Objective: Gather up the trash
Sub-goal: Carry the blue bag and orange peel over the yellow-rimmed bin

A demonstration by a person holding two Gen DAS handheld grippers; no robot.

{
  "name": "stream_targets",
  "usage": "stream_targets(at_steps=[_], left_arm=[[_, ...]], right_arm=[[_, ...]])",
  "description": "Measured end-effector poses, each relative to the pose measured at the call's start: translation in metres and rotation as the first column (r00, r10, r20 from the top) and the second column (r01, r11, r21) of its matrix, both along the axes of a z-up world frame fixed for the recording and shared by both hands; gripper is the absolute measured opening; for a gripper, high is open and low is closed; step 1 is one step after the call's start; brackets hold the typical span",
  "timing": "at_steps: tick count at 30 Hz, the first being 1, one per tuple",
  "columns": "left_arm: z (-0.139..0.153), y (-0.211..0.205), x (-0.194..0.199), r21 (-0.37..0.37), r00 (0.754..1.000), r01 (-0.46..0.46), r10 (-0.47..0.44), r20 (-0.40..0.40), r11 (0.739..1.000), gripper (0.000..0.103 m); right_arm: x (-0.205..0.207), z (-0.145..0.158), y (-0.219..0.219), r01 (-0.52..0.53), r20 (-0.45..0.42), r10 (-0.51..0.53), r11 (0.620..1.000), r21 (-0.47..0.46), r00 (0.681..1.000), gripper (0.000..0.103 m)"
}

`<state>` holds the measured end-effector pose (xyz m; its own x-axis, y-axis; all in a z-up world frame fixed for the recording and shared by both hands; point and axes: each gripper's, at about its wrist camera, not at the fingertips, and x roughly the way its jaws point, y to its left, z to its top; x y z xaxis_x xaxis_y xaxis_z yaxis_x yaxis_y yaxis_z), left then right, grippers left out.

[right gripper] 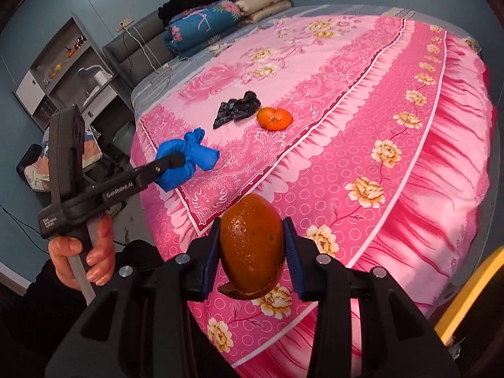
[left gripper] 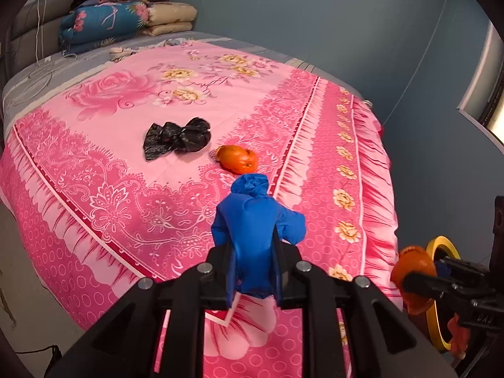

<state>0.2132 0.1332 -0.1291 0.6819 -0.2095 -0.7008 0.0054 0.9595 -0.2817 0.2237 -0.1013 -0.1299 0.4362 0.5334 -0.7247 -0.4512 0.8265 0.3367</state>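
The left gripper [left gripper: 253, 271] points forward and down over the near edge of a bed covered with a pink floral bedspread [left gripper: 132, 170]. Its jaws are clamped tight on a crumpled blue glove [left gripper: 252, 220], which sticks up and forward from between the fingers, clear of the bedspread. In the right wrist view the same gripper [right gripper: 176, 159] reaches in from the left, and the person's bare left hand [right gripper: 85, 252] wraps around its handle from below, fingers curled, with a dark sleeve behind the wrist.

The right gripper [right gripper: 253, 245] also tilts downward over the near corner of the bed. Its blue-padded fingers [right gripper: 293, 249] press on both sides of a piece of orange peel [right gripper: 250, 245], held domed side up above the bedspread. In the left wrist view this gripper [left gripper: 412, 277] sits low to the right of the left one, with a yellow ring [left gripper: 441, 245] just behind it.

Ahead of both grippers, well beyond their tips, a second piece of orange peel [left gripper: 237, 159] lies on the bedspread, and a crumpled black plastic bag [left gripper: 176, 138] lies just beside it to the left. Far beyond, folded quilts [left gripper: 107, 22] are stacked at the headboard.
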Motion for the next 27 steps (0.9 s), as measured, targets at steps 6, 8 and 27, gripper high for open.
stream_targets(at_steps=[6,8,27], left_arm=[[0.023,-0.023,-0.017,0.03,0.998,0.035,-0.037,0.045,0.999,0.016],[0.032,-0.032,-0.023,0.036,0.997,0.048,-0.05,0.063,0.998,0.016],[0.104,-0.128,-0.066,0.079,0.944,0.207,-0.221,0.247,0.975,0.016]], right_arm=[[-0.016,0.026,-0.028,0.051,0.054,-0.052,0.998,0.025,0.997,0.036],[-0.018,0.031,-0.034,0.059,0.062,-0.061,0.998,0.033,0.996,0.036],[-0.062,0.083,-0.122,0.24,0.177,-0.26,0.963,0.127,0.949,0.036]])
